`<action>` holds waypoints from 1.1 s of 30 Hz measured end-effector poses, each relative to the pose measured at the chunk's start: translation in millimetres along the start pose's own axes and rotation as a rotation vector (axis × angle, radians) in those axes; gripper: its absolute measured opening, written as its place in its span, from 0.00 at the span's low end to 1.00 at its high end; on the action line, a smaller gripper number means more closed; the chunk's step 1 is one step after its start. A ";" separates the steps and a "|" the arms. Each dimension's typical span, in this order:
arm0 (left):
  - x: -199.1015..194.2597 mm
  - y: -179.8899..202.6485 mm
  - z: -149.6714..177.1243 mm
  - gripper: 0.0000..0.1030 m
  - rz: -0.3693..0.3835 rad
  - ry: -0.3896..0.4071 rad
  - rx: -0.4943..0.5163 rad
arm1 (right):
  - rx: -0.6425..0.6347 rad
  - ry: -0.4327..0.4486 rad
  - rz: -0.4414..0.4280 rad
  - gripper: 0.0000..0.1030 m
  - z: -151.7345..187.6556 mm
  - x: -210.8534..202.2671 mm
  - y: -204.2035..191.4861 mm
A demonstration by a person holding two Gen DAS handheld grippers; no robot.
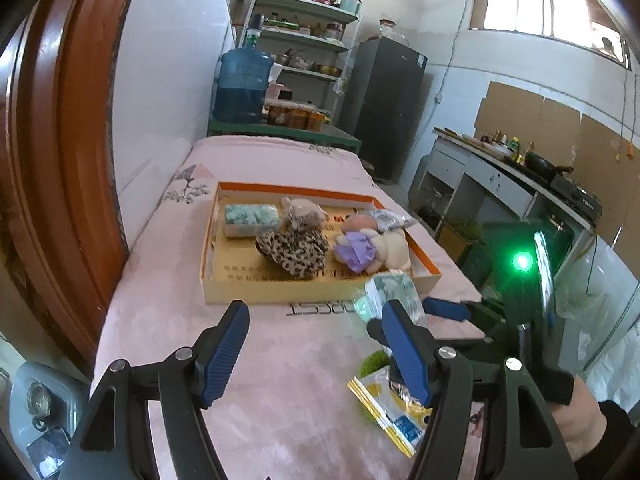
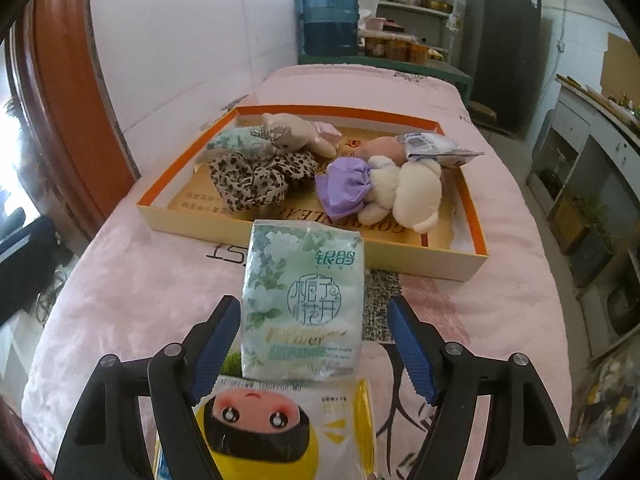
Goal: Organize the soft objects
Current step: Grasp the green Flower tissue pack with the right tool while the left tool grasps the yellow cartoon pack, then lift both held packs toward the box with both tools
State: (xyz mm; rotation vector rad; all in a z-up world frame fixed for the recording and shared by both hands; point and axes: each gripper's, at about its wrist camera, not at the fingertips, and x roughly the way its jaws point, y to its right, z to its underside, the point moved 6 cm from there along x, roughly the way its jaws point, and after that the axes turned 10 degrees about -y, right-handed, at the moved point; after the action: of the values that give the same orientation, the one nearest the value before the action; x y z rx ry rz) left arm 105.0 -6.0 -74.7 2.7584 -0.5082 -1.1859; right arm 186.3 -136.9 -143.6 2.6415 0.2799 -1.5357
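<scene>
Soft things fill the shallow orange-rimmed box on the pink-covered bench: a leopard-print cloth, a cream plush toy in a purple dress, a beige plush, a green-patterned tissue pack at the far left and a crinkled wrapped packet at the right edge.

Nearer, a green floral tissue pack stands upright between the blue pads of the right hand-held gripper. Its left pad touches the pack's side, while a clear gap shows between the pack and the right pad, so the jaws stand fairly wide and I cannot tell whether the pack is truly held. Whether it rests on the cover or hangs just above it is also unclear. The pack sits just short of the box's near wall.

Below it lies a yellow packet with a cartoon face, flat on the cover, with something green and fuzzy beside it.

The left hand-held gripper hovers over bare pink cover, jaws wide apart with nothing in them.
</scene>
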 end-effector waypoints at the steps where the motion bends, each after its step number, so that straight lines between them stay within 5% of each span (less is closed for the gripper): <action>1: 2.2 0.8 2.1 0.67 0.001 -0.006 0.003 | 0.000 -0.004 0.002 0.74 -0.3 1.7 -0.1; 4: 7.9 3.3 8.2 0.67 0.013 -0.026 0.008 | 0.002 -0.017 -0.001 0.72 -0.1 6.7 0.6; 6: 12.0 4.9 12.7 0.67 0.025 -0.039 0.009 | 0.015 -0.020 -0.015 0.53 1.1 7.9 2.8; 7: 14.9 6.3 15.5 0.67 0.036 -0.049 0.009 | 0.022 -0.019 -0.025 0.51 2.1 7.1 3.6; 24: 69.0 49.3 65.4 0.66 0.197 -0.234 0.028 | 0.113 0.081 -0.058 0.51 12.5 -33.0 34.3; 30: 60.4 51.5 69.7 0.33 0.220 -0.194 0.018 | 0.126 0.082 -0.068 0.51 15.7 -33.9 36.6; 33: 53.6 55.0 69.0 0.27 0.220 -0.169 0.044 | 0.133 0.082 -0.081 0.51 17.0 -34.8 36.9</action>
State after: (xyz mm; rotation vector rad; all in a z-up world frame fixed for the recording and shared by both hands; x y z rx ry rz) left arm 75.2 -72.9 -147.4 2.5658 -0.8400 -1.3721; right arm 162.1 -179.9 -122.9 2.8338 0.3030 -1.5223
